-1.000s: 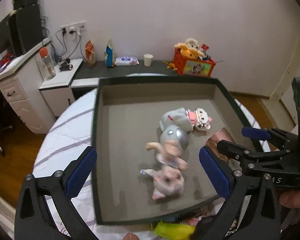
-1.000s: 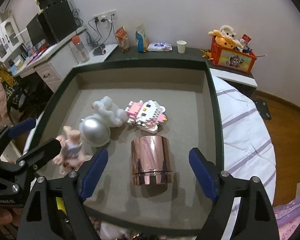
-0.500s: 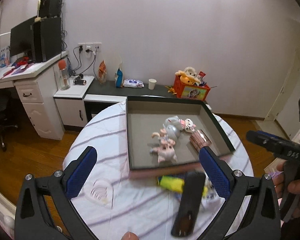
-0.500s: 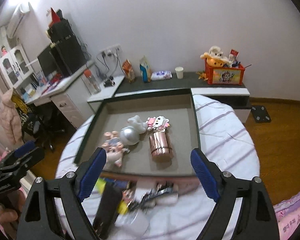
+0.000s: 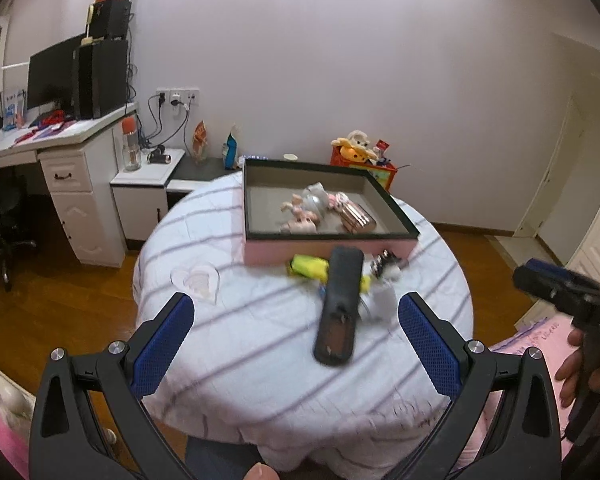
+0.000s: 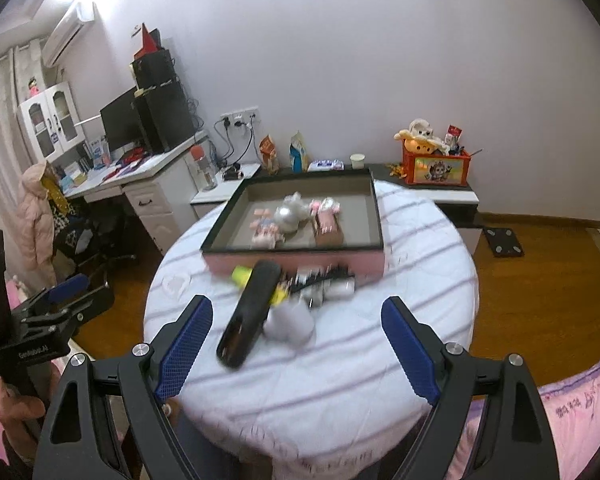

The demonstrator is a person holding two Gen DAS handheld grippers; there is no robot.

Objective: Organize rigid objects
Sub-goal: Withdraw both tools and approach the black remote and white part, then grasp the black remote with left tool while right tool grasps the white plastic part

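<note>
We held both claws up over the round table (image 5: 260, 360), near the bottom of each frame. Our left gripper (image 5: 296, 344) was spread wide with nothing in it, and so was our right gripper (image 6: 296, 348). The tray (image 6: 292, 258) in the middle of the frame already held small toys and a shiny cup (image 5: 358, 218). A long black case (image 6: 248, 312) and a yellow thing (image 5: 308, 266) lay in front of it. We thought it best to pick one, come down slowly, and put a finger on each side.
</note>
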